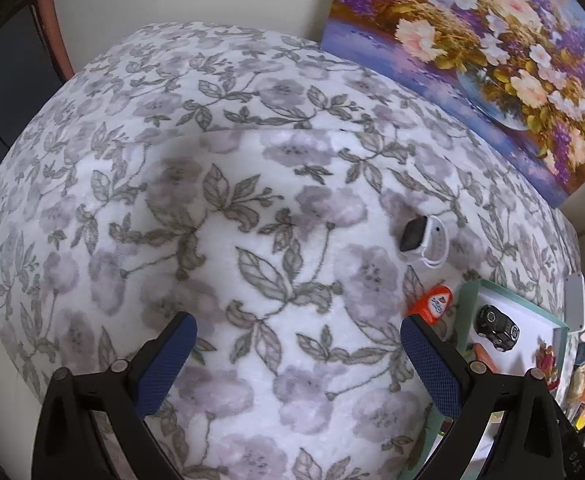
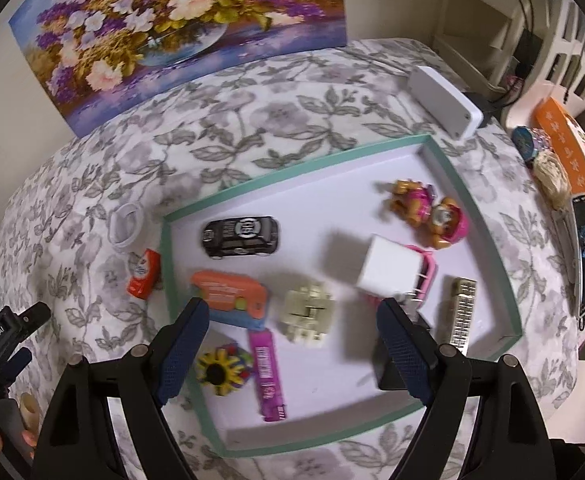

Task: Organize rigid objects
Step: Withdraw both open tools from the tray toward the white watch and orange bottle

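- The right claw (image 2: pixel 292 344) hung above the near part of the tray (image 2: pixel 444 160), tilted down and looking along its fingers at the things inside; its blue pads (image 2: pixel 180 356) stood wide apart and gripped nothing.
- Between those pads, just ahead of them, lay a cream block puzzle (image 2: pixel 308 312); by the left pad sat an orange-and-blue case (image 2: pixel 232 300), a sunflower toy (image 2: pixel 222 368) and a pink bar (image 2: pixel 268 376).
- Farther into the tray stood a black toy car (image 2: pixel 240 236), a white cube (image 2: pixel 388 268) against a pink piece (image 2: pixel 426 268), a toy pup figure (image 2: pixel 432 212) and a silver strip (image 2: pixel 460 316) near the right wall.
- Outside the tray's left wall, on the flowered cloth of the tabletop (image 2: pixel 252 120), lay a red carton (image 2: pixel 144 274) and a white-banded smartwatch (image 2: pixel 126 224) — both apart from the right claw.
- The left claw (image 1: pixel 298 364) was held low over bare cloth to the left of the tray (image 1: pixel 468 292), fingers spread wide and empty.
- From its camera the smartwatch (image 1: pixel 424 240) lay ahead and to the right, well apart; the red carton (image 1: pixel 432 304) sat just beyond the right fingertip, whether touching I could not tell — the black toy car (image 1: pixel 496 326) showed inside the tray.
- A flower painting (image 2: pixel 180 20) leaned at the back of the tabletop, and a white box (image 2: pixel 444 100) lay past the tray's far corner.
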### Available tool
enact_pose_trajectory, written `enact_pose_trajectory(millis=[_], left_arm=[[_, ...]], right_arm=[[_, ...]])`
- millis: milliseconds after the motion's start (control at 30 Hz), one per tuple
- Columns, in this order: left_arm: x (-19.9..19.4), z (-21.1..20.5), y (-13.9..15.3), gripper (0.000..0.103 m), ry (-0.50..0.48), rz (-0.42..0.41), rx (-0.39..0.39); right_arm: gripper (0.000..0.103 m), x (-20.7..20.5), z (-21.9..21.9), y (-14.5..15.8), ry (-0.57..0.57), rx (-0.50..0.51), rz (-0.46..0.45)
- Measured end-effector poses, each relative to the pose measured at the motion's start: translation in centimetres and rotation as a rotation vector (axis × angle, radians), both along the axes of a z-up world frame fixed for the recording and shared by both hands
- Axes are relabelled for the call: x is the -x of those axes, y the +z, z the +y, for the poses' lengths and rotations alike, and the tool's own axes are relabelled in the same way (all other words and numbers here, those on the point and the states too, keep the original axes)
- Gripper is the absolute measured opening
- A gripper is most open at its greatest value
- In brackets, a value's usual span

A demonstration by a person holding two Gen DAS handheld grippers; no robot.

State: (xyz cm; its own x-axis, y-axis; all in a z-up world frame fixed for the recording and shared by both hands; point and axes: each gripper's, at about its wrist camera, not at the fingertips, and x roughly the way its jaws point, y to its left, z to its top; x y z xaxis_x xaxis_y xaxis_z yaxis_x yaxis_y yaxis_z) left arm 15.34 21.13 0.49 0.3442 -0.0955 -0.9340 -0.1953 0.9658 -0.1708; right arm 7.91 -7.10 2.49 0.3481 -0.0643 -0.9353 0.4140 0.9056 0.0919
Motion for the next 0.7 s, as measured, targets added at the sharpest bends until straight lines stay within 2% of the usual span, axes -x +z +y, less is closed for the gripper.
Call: enact_pose_trajectory(millis=[300,533,700], left_arm=[[-0.8,1.4,-0.6,0.103,0.011,0.016,0.024],[-2.0,1.2,-1.3,0.103,-0.005,0.03,0.049],[-3.0,0.8,-2.3,0.103,-0.018,0.055,0.045]], right_arm=[[0.086,-2.5,3.4,-0.6,0.071,-0.002,0.0],[0.086,-4.7,5.9,-1.1,0.151,0.016,-0.016],[0.086,-6.0,6.8,-1.9,0.163,0.034,0.001]])
